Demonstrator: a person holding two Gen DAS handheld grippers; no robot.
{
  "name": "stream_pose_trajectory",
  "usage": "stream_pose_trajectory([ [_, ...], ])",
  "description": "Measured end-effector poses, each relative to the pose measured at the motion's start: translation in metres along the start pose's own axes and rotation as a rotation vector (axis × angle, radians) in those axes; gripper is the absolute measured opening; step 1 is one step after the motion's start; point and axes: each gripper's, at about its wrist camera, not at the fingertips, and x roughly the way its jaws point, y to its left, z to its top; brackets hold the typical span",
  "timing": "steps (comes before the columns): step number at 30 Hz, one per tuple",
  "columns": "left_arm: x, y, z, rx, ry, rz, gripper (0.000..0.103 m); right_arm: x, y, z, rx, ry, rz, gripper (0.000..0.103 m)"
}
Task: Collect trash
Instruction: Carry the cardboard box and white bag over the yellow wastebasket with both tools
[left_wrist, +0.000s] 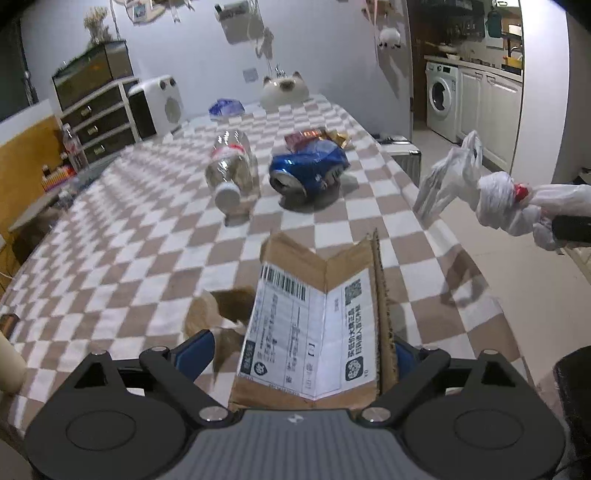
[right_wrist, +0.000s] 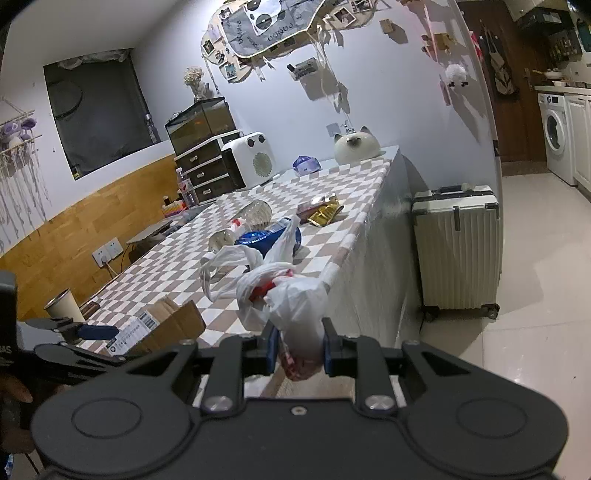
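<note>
The left gripper (left_wrist: 306, 350) stands released around the flattened brown cardboard box (left_wrist: 314, 325); it should close squarely, while the right gripper (right_wrist: 298, 345) grasps the white plastic bag (right_wrist: 291, 295).

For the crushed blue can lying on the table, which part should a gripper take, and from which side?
Grip the crushed blue can across its dented middle, coming from above. It lies on its side, open end toward the left wrist camera, and the plastic bottle beside it leaves only a narrow gap, so closing across the can's length probably suits best.
</note>
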Motion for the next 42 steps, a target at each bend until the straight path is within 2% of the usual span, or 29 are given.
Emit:
stream_pose_trajectory([
  [4,0.006,0.001,0.0,-0.031,0.027,-0.019,0.09,0.001,-0.003,-0.002,0.009,0.005,-0.003,0.024],
  [6,0.01,0.003,0.001,-0.051,0.045,-0.046,0.078,0.001,-0.004,-0.003,0.013,0.008,-0.004,0.024],
  [7,0.012,0.005,0.001,-0.067,0.057,-0.064,0.077,0.001,-0.004,-0.003,0.014,0.01,-0.005,0.024],
  [10,0.009,0.003,0.001,-0.064,0.039,-0.058,0.07,0.002,-0.005,-0.005,0.016,0.015,-0.006,0.024],
  [12,0.003,0.002,0.002,-0.069,0.016,-0.057,0.057,0.003,-0.005,-0.005,0.016,0.017,-0.007,0.024],
  [15,-0.003,0.001,0.005,-0.077,-0.009,-0.051,0.053,0.004,-0.005,-0.005,0.015,0.018,-0.009,0.024],
  [21,-0.014,-0.004,0.01,-0.095,-0.068,-0.045,0.051,-0.001,-0.003,-0.005,0.001,-0.006,-0.023,0.024],
  [27,-0.021,-0.029,0.025,-0.09,-0.131,-0.085,0.051,-0.013,-0.012,-0.004,0.002,-0.04,-0.079,0.024],
  [32,-0.017,-0.066,0.039,-0.08,-0.173,-0.133,0.051,-0.027,-0.028,-0.003,0.008,-0.067,-0.142,0.024],
  [42,0.003,-0.148,0.049,-0.059,-0.197,-0.2,0.051,-0.064,-0.08,-0.011,0.038,-0.101,-0.286,0.024],
])
